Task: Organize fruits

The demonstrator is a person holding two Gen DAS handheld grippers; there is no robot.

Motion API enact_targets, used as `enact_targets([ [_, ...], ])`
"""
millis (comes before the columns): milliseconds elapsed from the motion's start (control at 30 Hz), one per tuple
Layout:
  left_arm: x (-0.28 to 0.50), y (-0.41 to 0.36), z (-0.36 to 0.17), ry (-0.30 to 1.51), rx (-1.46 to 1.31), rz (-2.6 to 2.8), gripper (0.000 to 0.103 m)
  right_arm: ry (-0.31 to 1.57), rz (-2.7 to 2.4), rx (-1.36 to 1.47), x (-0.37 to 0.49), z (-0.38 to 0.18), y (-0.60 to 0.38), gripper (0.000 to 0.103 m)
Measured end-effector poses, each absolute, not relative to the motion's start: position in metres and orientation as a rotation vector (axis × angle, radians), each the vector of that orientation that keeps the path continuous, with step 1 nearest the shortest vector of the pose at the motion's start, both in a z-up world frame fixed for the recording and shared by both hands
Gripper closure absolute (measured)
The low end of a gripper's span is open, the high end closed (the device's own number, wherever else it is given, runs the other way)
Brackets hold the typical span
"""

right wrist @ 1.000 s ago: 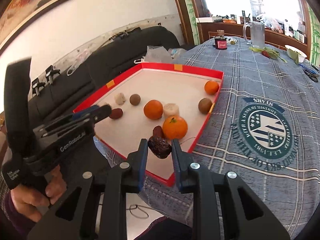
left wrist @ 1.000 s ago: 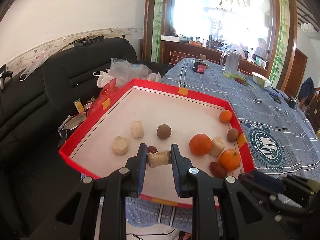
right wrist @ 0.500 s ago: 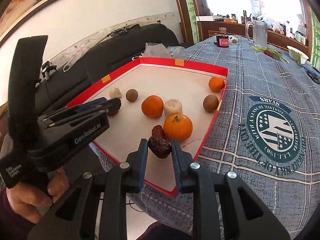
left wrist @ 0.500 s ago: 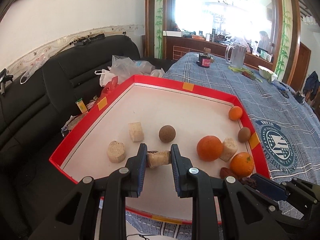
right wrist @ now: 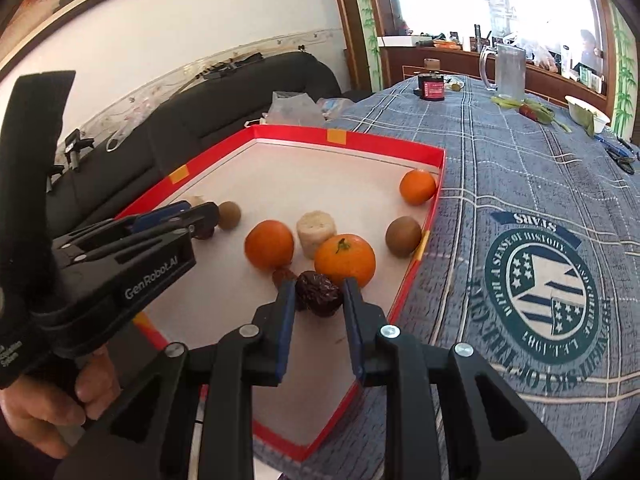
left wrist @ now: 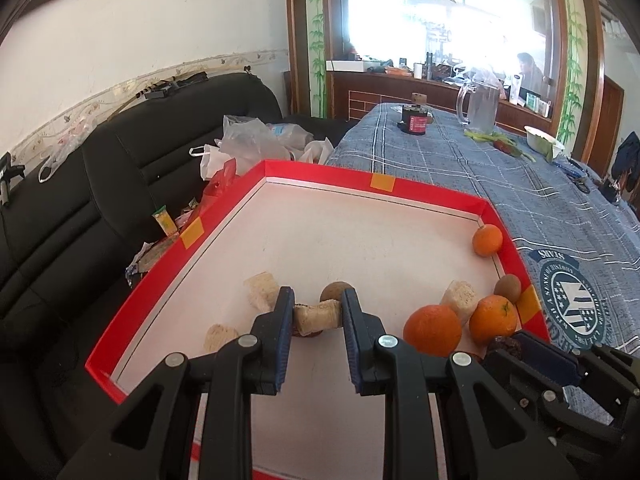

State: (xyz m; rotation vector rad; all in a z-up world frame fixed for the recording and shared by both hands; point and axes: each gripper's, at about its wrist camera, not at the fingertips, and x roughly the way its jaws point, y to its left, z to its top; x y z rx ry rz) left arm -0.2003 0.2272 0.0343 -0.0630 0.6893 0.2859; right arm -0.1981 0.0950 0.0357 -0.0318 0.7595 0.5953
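A red-rimmed tray [left wrist: 384, 182] with a white floor lies on the blue checked tablecloth. My left gripper [left wrist: 316, 316] is shut on a pale cylindrical fruit chunk [left wrist: 320, 314], held just above the tray floor over a dark date. Two more pale chunks [left wrist: 262, 290] lie to its left and a brown round fruit [left wrist: 334, 289] just behind it. My right gripper [right wrist: 318, 294] is shut on a wrinkled dark date [right wrist: 320, 292] over the tray's near right part. Just beyond it are two oranges [right wrist: 345, 260], a pale chunk [right wrist: 316, 229] and another date [right wrist: 282, 276].
A kiwi [right wrist: 403, 231] and a small orange [right wrist: 417, 187] sit against the tray's right rim. A person's hand [right wrist: 60, 412] holds the left gripper's handle. A black sofa [left wrist: 80, 200] with plastic bags lies left. A jar [left wrist: 414, 120], a glass jug [left wrist: 480, 108] and a bowl stand at the table's far end.
Both grippers have moved forward over the tray, each still clamped on its piece, so the fruits now look nearer. The fruits lying in the tray have not moved.
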Motion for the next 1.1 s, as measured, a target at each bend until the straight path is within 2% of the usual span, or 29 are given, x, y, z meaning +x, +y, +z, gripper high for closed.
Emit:
enact_targets([
  [300,-0.189,0.233,0.037,0.689,-0.073,0.296,0.079,0.786,0.569,0.006,-0.177,0.037,0.093,0.077],
  [400,-0.19,0.232,0.039,0.707,-0.079,0.288,0.075,0.795,0.578,0.028,-0.179,0.04,0.091,0.077],
  [467,-0.198,0.229,0.044,0.692,-0.078,0.3,0.054,0.769,0.586,0.046,-0.184,0.047,0.086,0.077],
  [633,-0.227,0.222,0.071,0.59,-0.067,0.332,0.027,0.689,0.591,0.054,-0.204,0.071,0.068,0.075],
  [667,-0.234,0.22,0.079,0.568,-0.066,0.337,0.021,0.678,0.59,0.052,-0.207,0.075,0.065,0.071],
  [800,-0.259,0.213,0.105,0.494,-0.06,0.344,0.016,0.615,0.584,0.073,-0.226,0.094,0.042,0.055],
  [867,-0.272,0.207,0.118,0.462,-0.046,0.361,0.003,0.577,0.577,0.066,-0.237,0.105,0.031,0.051],
  [900,-0.278,0.204,0.123,0.444,-0.041,0.36,0.0,0.564,0.574,0.064,-0.24,0.11,0.026,0.045],
  [933,-0.287,0.201,0.129,0.408,-0.031,0.359,0.0,0.546,0.568,0.063,-0.245,0.115,0.02,0.042],
  [1000,-0.302,0.195,0.138,0.358,-0.004,0.372,0.0,0.507,0.558,0.069,-0.256,0.125,0.009,0.029],
  [1100,-0.316,0.187,0.149,0.33,0.008,0.366,0.0,0.452,0.541,0.08,-0.269,0.14,-0.008,0.021],
])
